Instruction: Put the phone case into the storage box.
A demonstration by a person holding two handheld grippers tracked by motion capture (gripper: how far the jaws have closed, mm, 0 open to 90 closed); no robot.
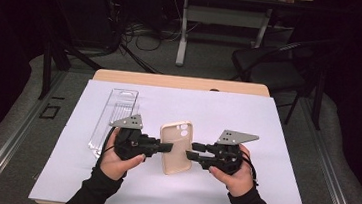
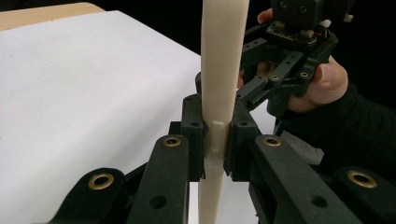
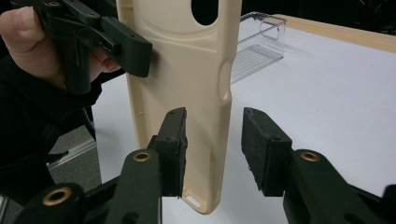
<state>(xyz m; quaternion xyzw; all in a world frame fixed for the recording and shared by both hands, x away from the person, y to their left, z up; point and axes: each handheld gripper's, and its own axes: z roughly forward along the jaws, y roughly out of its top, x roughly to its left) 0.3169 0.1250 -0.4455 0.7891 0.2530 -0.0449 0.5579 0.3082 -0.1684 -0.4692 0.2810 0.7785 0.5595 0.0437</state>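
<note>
Two hands are reaching in from the near edge of a table covered by a white sheet (image 1: 275, 141), each wrapped around a black two-jaw gripper, with the jaws pointing inward at each other. Between them a beige phone case (image 1: 176, 147) is being held up off the sheet, its camera cutout at the far end.

The left gripper (image 1: 160, 147) is lying level in the left hand (image 1: 115, 160), thumb along its underside. Its jaws are clamping the case's left long edge. In the left gripper view, the case (image 2: 218, 84) is standing edge-on between the two pads, which are pressing on both faces just by a side-button bump.

The right gripper (image 1: 195, 151) is sitting level in the right hand (image 1: 234, 175). Its jaws are standing apart around the case's right long edge, near the lower end. In the right gripper view, the case (image 3: 187, 84) is passing between the pads: the left pad (image 3: 173, 149) is lying close against the inner face, though contact is hard to judge, while the right pad is standing clear with a visible gap.

That view is also showing the case's hollow inside, the charging slot at its bottom edge, and the left gripper (image 3: 133, 51) biting the far edge. Beyond the left gripper's jaws, a clear plastic package (image 1: 114, 118) is lying flat on the sheet.
</note>
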